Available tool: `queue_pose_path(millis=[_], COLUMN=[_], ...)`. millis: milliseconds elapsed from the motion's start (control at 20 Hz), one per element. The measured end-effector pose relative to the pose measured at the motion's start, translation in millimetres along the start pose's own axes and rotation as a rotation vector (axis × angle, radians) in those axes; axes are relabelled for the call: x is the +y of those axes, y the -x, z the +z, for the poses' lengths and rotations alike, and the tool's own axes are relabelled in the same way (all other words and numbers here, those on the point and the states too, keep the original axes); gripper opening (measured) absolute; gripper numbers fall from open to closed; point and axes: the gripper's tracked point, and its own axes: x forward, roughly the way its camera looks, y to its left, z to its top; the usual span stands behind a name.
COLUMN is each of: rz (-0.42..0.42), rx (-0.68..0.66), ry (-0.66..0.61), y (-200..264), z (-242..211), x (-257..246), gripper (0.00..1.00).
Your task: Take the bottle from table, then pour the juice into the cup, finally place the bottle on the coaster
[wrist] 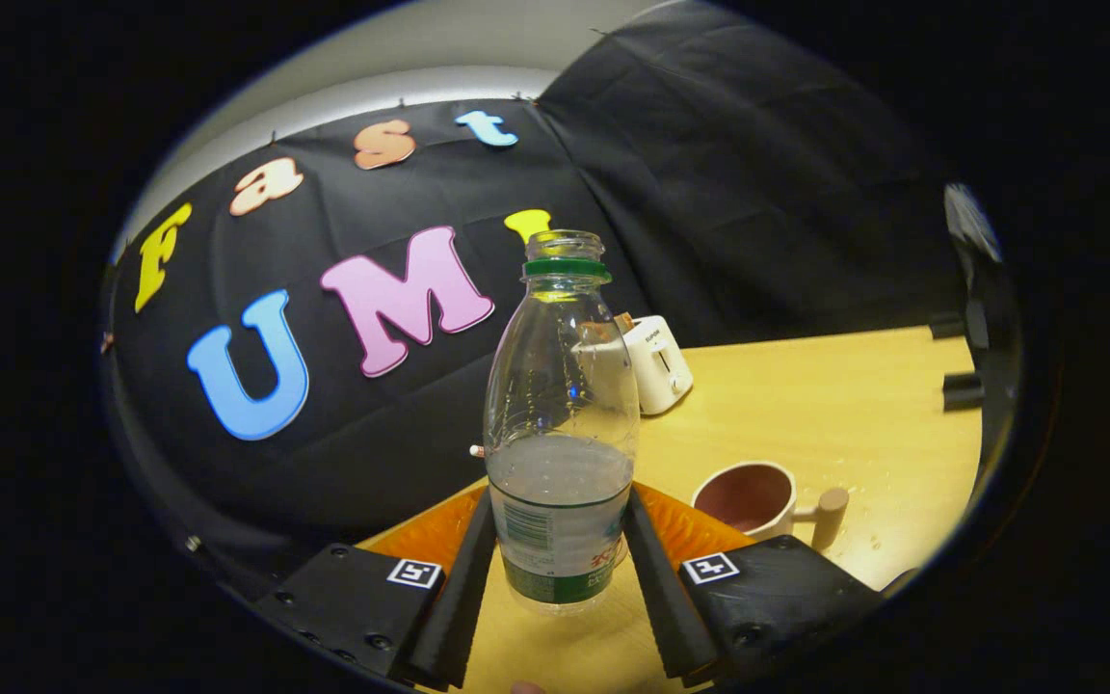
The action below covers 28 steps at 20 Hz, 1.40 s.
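claw [560, 559]: both fingers pinching the bottle [561, 424] by its lower half | bottle: upright, cap off, about half full of clear liquid, orange coaster [700, 530] right behind/under it | cup [753, 498]: on the desk [834, 405] just beside the coaster, looks empty | white toaster [659, 363] further back by the wall

bottle [560, 434]: centre frame, upright between the gripper [560, 554] fingers, over the coaster [690, 530]
cup [757, 501]: lower right, beside coaster, on table [825, 405]
toaster [659, 364]: behind bottle, right of centre
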Motion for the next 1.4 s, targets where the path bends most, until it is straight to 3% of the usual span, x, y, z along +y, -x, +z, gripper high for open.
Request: queue_pose_path(millis=[150, 450, 900, 1400], rz=[0.036, 0.029, 0.014, -0.005], rx=[-0.019, -0.127, -0.093, -0.088], ry=[0.150, 0.362, 0.407, 0.421], y=[-13.1, -60.3, -116.5, -132.8], z=[3.6, 3.2, -60.6, -80.8], x=[24.9, 42.7, 31.0, 20.7], gripper=[0.76, 0.77, 0.77, 0.78])
